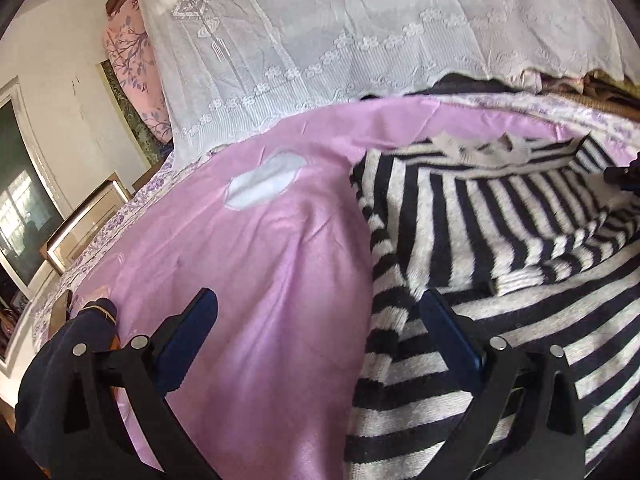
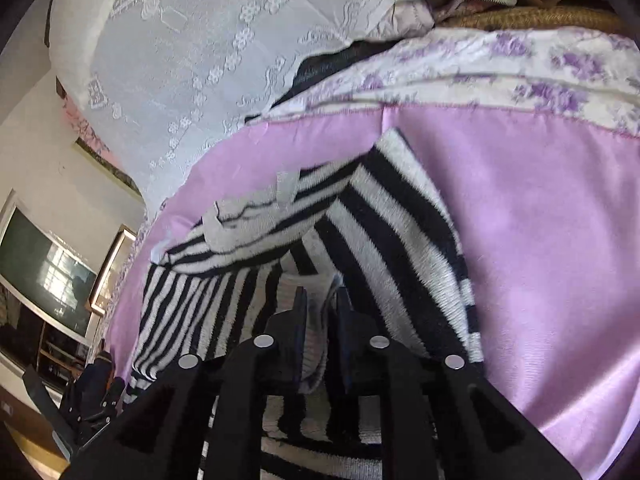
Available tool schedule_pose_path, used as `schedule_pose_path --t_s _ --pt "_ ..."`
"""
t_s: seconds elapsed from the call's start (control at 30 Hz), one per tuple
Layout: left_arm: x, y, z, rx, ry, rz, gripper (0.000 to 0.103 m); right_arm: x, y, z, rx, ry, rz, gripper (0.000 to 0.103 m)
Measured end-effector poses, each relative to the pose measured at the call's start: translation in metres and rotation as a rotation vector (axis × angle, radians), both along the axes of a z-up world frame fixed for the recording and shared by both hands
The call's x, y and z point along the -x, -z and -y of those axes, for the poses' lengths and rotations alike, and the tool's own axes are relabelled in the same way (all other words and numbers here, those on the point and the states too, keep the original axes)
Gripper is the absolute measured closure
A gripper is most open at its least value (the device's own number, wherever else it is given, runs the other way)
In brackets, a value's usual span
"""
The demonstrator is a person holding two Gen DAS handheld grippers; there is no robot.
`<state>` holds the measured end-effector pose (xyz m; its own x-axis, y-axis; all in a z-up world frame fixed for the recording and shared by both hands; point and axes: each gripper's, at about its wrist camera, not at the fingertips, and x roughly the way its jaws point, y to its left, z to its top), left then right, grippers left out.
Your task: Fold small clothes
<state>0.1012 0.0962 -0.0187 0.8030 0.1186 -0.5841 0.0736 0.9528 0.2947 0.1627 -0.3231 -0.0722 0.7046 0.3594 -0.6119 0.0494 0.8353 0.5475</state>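
A black-and-white striped sweater (image 1: 480,232) lies on a pink sheet (image 1: 260,260), partly folded, its neck label at the far side. My left gripper (image 1: 320,320) is open; its left finger is over the pink sheet, its right finger (image 1: 452,332) at the sweater's left edge. In the right wrist view the sweater (image 2: 380,232) lies ahead. My right gripper (image 2: 322,304) is shut on a white ribbed fold of the sweater, a cuff or hem, held over the body. The right gripper's tip (image 1: 624,176) shows at the far right of the left wrist view.
A white lace cover (image 1: 320,40) rises behind the bed. A purple floral border (image 2: 520,68) edges the sheet. A wicker basket (image 2: 540,16) with cloth sits far right. A television (image 2: 44,276) and picture frames (image 1: 84,220) stand left.
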Motion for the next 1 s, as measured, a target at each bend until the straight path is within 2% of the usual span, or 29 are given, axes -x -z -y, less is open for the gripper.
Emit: schedule_pose_path --t_s 0.07,0.13,0.2,0.3,0.37,0.4,0.43,0.47,0.5,0.53,0.6,0.67,0.7,0.77,0.8,0.87,0.9,0.93,1.0 --pt "-0.003 -0.013 0.004 0.059 0.044 0.011 0.004 0.012 -0.017 0.004 0.025 0.063 0.061 0.079" --pt "-0.014 -0.018 0.017 0.079 0.073 -0.012 0.004 0.016 -0.028 -0.003 -0.028 0.006 0.119 0.079" --pt "-0.03 -0.017 0.037 0.091 0.103 -0.04 0.004 0.013 -0.029 -0.022 -0.075 -0.095 0.13 0.079" --pt "-0.06 0.001 0.063 0.09 0.123 -0.103 0.004 0.004 -0.017 -0.052 -0.028 -0.188 0.099 0.079" --pt "-0.078 0.024 0.071 0.065 0.098 -0.171 0.004 -0.004 0.001 -0.057 0.006 -0.189 0.039 0.079" --pt "-0.089 0.038 0.07 0.034 0.059 -0.205 0.004 -0.009 0.012 -0.053 0.017 -0.169 -0.004 0.084" --pt "-0.1 0.052 0.066 0.038 0.038 -0.257 0.004 -0.013 0.023 -0.046 -0.004 -0.161 -0.035 0.097" --pt "-0.108 0.057 0.055 0.125 0.04 -0.309 0.004 -0.015 0.03 -0.038 -0.042 -0.15 -0.047 0.103" --pt "-0.114 0.055 0.043 0.213 0.026 -0.345 0.004 -0.016 0.034 -0.03 -0.09 -0.137 -0.054 0.103" --pt "-0.118 0.056 0.034 0.262 0.0 -0.36 0.004 -0.015 0.036 -0.024 -0.133 -0.127 -0.056 0.103" --pt "-0.118 0.057 0.018 0.315 -0.057 -0.346 0.004 -0.008 0.03 -0.025 -0.092 -0.105 -0.033 0.101" --pt "-0.109 0.048 0.007 0.365 -0.046 -0.302 0.004 0.002 0.019 -0.032 -0.037 -0.092 0.01 0.093" --pt "-0.101 0.041 0.003 0.377 -0.034 -0.261 0.004 0.007 0.013 -0.036 -0.025 -0.104 0.036 0.086" --pt "-0.089 0.031 0.005 0.353 0.005 -0.21 0.004 0.012 0.004 -0.043 -0.013 -0.13 0.076 0.074" --pt "-0.087 0.029 0.009 0.323 0.025 -0.204 0.004 0.013 0.002 -0.047 0.004 -0.139 0.085 0.071" --pt "-0.087 0.038 0.023 0.224 0.052 -0.239 0.004 0.012 0.004 -0.054 0.049 -0.161 0.068 0.071" --pt "-0.091 0.049 0.031 0.146 0.043 -0.279 0.004 0.009 0.01 -0.055 0.077 -0.158 0.035 0.071" --pt "-0.096 0.057 0.036 0.107 0.034 -0.31 0.004 0.004 0.019 -0.056 0.087 -0.159 -0.002 0.073" --pt "-0.096 0.052 0.035 0.107 0.028 -0.301 0.004 0.004 0.023 -0.05 0.052 -0.161 0.006 0.074"
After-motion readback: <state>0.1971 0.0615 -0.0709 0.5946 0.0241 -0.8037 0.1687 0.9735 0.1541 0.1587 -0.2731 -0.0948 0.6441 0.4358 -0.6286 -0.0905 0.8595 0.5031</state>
